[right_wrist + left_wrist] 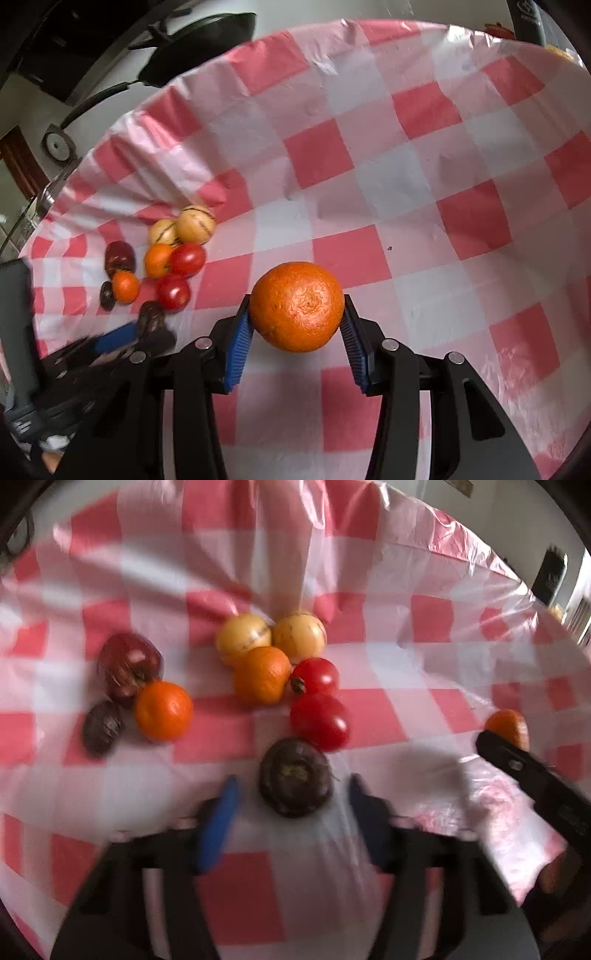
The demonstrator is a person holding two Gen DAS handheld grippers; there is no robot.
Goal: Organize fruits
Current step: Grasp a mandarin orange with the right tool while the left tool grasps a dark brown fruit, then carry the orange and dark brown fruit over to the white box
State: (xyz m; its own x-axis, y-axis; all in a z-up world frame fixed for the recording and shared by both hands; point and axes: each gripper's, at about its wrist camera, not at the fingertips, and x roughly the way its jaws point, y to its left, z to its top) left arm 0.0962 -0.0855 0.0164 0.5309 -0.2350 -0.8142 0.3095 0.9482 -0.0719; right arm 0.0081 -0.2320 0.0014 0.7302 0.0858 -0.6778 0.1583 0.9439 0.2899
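A round, pitted orange (297,306) sits clamped between the right gripper's (297,334) blue ribbed pads, over the red-and-white checked plastic tablecloth (424,184). Ahead and to its left lies a cluster of fruit, where the left gripper (291,812) has a dark purple round fruit (295,777) between its fingers; whether they press it cannot be told through the blur.

Right gripper (297,325) clamps an orange (297,306) between blue pads (238,350) above the red-checked tablecloth (406,166); mixed fruit cluster (166,258) lies left.
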